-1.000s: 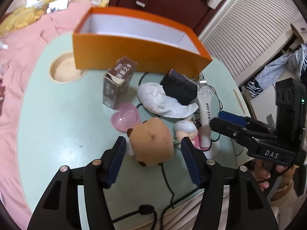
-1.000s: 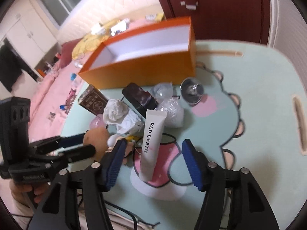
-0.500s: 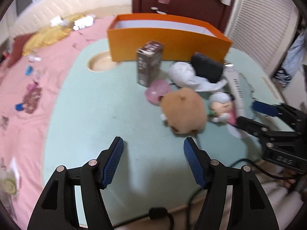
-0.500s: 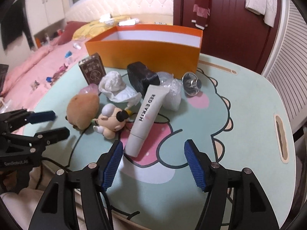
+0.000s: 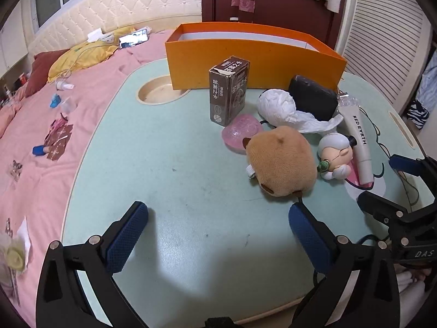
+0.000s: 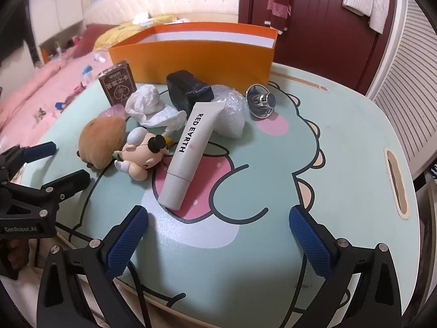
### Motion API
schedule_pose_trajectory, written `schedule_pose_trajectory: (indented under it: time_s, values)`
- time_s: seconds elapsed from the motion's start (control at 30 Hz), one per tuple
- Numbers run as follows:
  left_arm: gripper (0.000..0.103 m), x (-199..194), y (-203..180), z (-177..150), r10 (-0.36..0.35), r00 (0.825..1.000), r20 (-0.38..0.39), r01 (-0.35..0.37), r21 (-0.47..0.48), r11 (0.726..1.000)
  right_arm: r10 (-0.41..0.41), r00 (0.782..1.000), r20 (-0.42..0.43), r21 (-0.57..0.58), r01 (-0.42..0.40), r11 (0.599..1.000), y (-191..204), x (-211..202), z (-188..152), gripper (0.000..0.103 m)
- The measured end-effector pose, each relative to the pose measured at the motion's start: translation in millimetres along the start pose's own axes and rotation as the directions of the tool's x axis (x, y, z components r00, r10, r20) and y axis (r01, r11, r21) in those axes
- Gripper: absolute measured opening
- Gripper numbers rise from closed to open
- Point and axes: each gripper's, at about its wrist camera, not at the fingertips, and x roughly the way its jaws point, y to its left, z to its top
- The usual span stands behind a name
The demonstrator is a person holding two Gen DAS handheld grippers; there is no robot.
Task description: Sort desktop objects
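- Setting: a bedroom. A mint-green surface (image 5: 169,164) with a cartoon print sits beside a bed with pink bedding (image 5: 41,114); a dark red door (image 6: 314,13) stands behind it.
- Container: an orange box (image 5: 254,63) stands open-topped at the far edge of the surface. The white interior walls are visible; the floor of the box is hidden, so its contents cannot be determined.
- Objects to sort lie in a cluster just in front of the box: a brown card box (image 5: 228,90) standing upright, a pink heart-shaped item (image 5: 240,134), a brown plush toy (image 5: 281,161), a small figurine (image 5: 334,155), crumpled white tissue (image 5: 278,106), a black pouch (image 5: 312,97), a white cream tube (image 6: 188,150), a clear plastic wrap bundle (image 6: 232,112) and a metal knob-like part (image 6: 259,101).
- Left gripper (image 5: 218,235): fingers spread wide, holding nothing, hovering over the near edge of the surface. The plush toy lies just ahead and to the right, nearest the right finger.
- Right gripper (image 6: 218,235): fingers spread wide, holding nothing. The cream tube lies directly ahead, slightly left; its capped end points toward the left finger and its long axis runs near-to-far, tilted to the right.
- Assessment: the right gripper is the nearer one to the tube, the left to the plush toy. Gripping the tube across its width probably requires little wrist rotation.
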Motion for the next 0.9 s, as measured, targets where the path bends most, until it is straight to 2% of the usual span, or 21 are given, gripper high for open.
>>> schedule_pose_trajectory:
  time_s: [0.9]
  values:
    - [0.103, -6.7, 1.7, -3.4, -0.011, 1.000, 0.023, 0.011, 0.018, 1.000, 0.004, 1.000, -0.022, -0.002, -0.004, 1.000, -4.0, 2.2, -0.5, 0.103]
